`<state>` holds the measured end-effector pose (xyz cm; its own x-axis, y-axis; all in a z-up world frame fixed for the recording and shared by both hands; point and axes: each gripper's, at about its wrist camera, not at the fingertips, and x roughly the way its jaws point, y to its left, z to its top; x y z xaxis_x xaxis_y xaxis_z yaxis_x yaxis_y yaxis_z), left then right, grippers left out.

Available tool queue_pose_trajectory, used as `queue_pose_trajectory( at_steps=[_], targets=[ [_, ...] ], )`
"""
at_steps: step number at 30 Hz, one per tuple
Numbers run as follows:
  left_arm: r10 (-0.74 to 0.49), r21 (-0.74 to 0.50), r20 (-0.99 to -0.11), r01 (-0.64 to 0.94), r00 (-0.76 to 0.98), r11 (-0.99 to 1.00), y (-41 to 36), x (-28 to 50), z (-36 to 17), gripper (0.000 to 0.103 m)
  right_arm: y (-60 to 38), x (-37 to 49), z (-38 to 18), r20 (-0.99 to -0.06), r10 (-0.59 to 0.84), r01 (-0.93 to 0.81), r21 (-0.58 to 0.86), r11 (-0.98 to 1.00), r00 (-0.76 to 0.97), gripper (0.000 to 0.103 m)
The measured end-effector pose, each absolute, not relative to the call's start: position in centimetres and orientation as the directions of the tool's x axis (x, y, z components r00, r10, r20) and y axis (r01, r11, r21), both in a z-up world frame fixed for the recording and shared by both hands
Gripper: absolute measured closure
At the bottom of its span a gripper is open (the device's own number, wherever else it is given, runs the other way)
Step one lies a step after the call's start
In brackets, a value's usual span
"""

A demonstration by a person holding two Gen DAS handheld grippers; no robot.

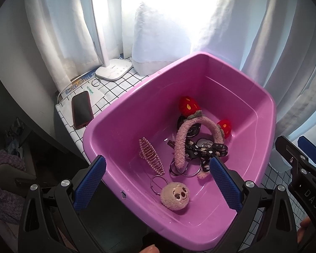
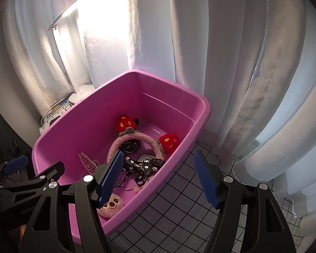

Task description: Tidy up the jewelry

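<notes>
**Both grippers open above a bin that holds the accessories**

The left gripper point(image 1: 158, 179) has its blue fingers point(image 1: 90, 183) spread wide with nothing between them, one on each side of the near part of the pink bin point(image 1: 263, 105). The right gripper point(image 2: 158, 177) is equally open and empty: its left finger is over the bin's near right wall, its right finger over the checked surface point(image 2: 179, 200) outside it. Neither touches an item, so this looks like a pause between placements, or the end of the job.

Everything visible of the task's things lies on the bin floor. The fuzzy pink headband point(image 1: 183, 139) with red strawberry ears point(image 1: 188, 104) arches over a black patterned strap point(image 1: 208, 149) and some thin metal rings point(image 1: 189, 170). Left of that lies a pearl hair claw point(image 1: 150, 156), and nearest sits a round plush charm point(image 1: 174, 196) on its own ring. Gathering them in one tub keeps small, tangle-prone pieces together.

Both grippers are held high and tilted down into the bin, side by side. Beyond it, a phone point(image 1: 81, 108) and a desk lamp point(image 1: 113, 69) stand on the far left of the surface; a small ring point(image 1: 96, 82) lies near the lamp base and may yet belong in the bin.
</notes>
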<state>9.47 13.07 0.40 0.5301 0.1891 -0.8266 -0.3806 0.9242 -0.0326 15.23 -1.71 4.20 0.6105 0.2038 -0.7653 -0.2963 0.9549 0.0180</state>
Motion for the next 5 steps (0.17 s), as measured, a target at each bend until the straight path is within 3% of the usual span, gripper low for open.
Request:
queue_pose_trajectory(
  at_steps=[5],
  targets=[
    [0.191, -0.034, -0.825, -0.384, 0.532, 0.923, 13.11, 9.40, 0.49, 0.006, -1.68, 15.25, 4.09, -0.765, 0.206, -0.296, 0.020, 0.955, 0.611, 0.037]
  ],
)
